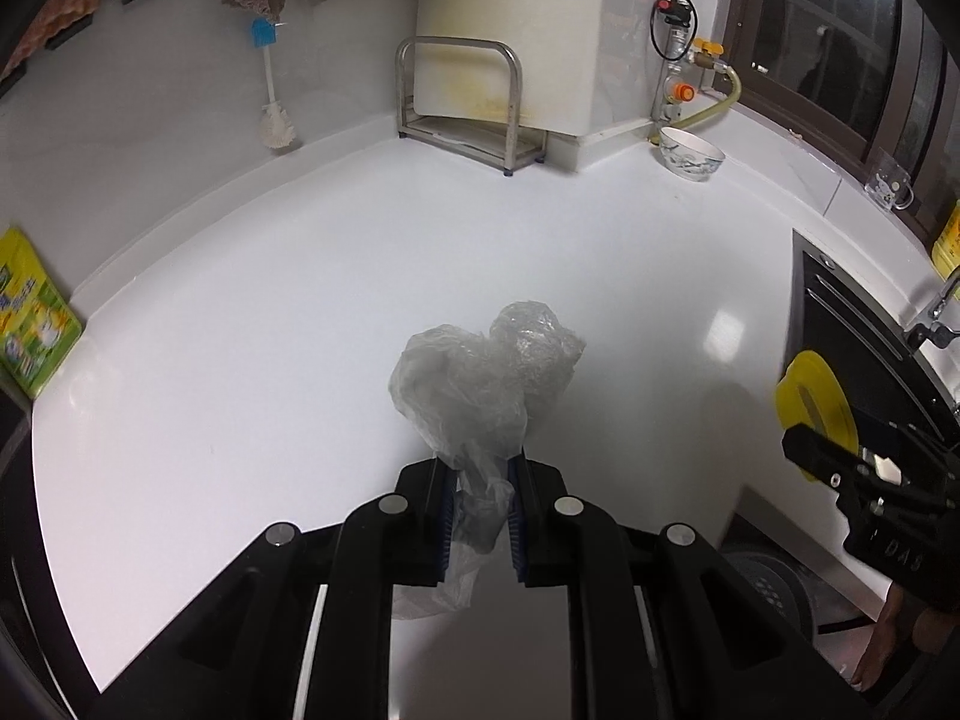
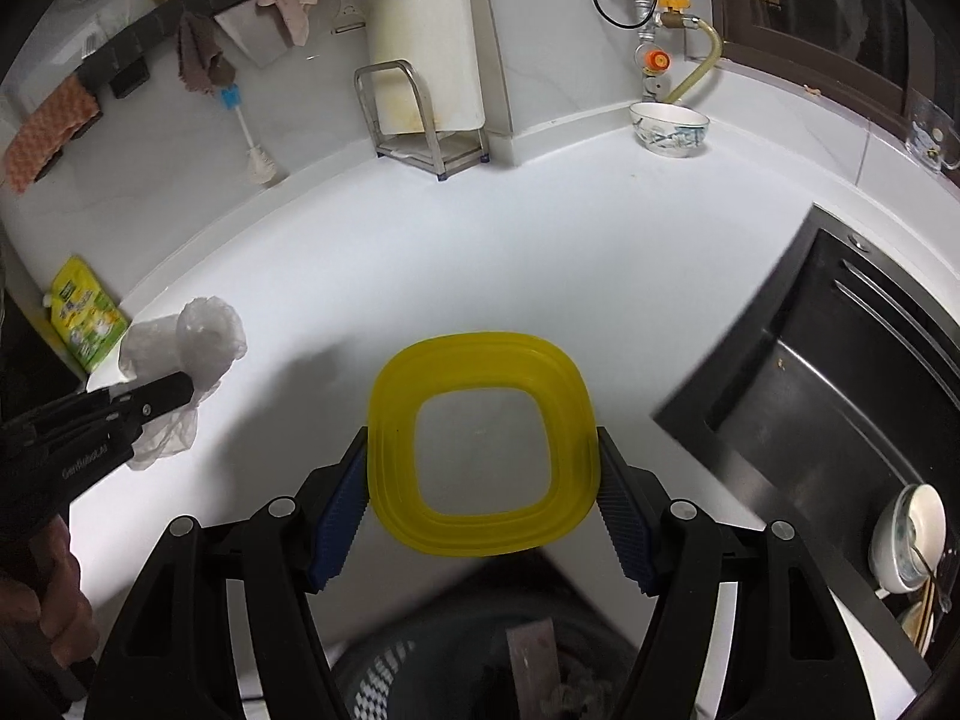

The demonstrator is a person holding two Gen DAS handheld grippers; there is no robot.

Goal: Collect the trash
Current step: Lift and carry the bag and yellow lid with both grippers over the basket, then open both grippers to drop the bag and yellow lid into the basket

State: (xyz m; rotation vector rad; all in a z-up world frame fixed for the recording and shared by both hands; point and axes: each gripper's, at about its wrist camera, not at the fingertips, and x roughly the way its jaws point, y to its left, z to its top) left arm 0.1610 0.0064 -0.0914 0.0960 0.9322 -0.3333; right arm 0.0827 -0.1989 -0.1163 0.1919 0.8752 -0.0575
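Observation:
My left gripper point(image 1: 480, 480) is shut on a crumpled clear plastic bag point(image 1: 480, 378) and holds it above the white counter point(image 1: 240, 330). The bag also shows in the right wrist view point(image 2: 192, 342), at the left, in the left gripper point(image 2: 180, 390). My right gripper point(image 2: 483, 474) is shut on a yellow square container lid point(image 2: 480, 444) with a clear middle, gripped by its two side edges above the counter's front edge. The lid shows in the left wrist view point(image 1: 810, 402) at the right, held in the right gripper point(image 1: 828, 450).
A dark bin point(image 2: 420, 672) stands on the floor below the right gripper. A black sink point(image 2: 840, 408) with dishes is at the right. A bowl point(image 2: 669, 129), a metal rack point(image 2: 420, 126), a brush point(image 2: 255, 150) and a green pouch point(image 2: 84, 318) line the back wall.

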